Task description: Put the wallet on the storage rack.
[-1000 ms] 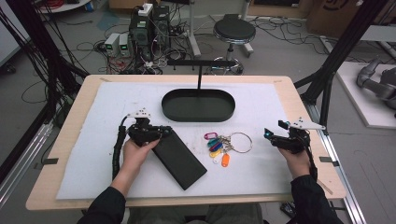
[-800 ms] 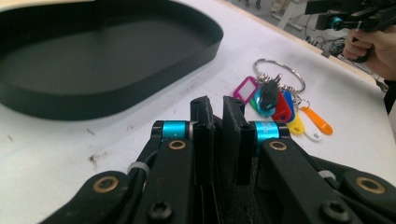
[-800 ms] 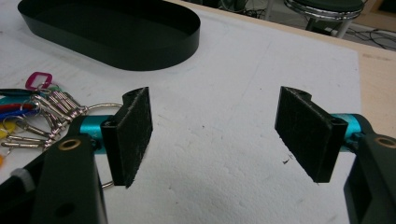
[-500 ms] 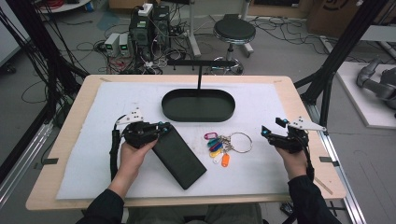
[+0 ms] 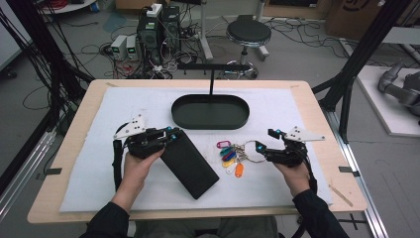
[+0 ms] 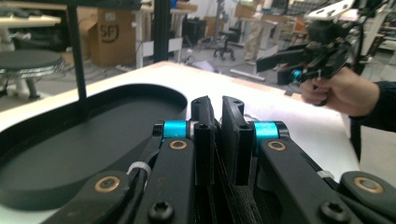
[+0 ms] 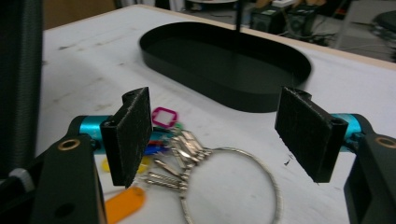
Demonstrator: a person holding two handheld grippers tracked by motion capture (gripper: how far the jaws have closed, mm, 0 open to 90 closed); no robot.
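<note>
Closer now, right gripper (image 5: 265,145) gapes over key ring (image 5: 253,151); left gripper (image 5: 171,135) clamps black case (image 5: 190,163).

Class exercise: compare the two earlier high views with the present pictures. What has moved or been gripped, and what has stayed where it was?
The left gripper has swung towards the black case and now stands shut on its top end. The right gripper has edged left towards the key ring and hangs open over it, gripping nothing. The case, the keys with coloured tags and the black oval tray lie where they were.
</note>
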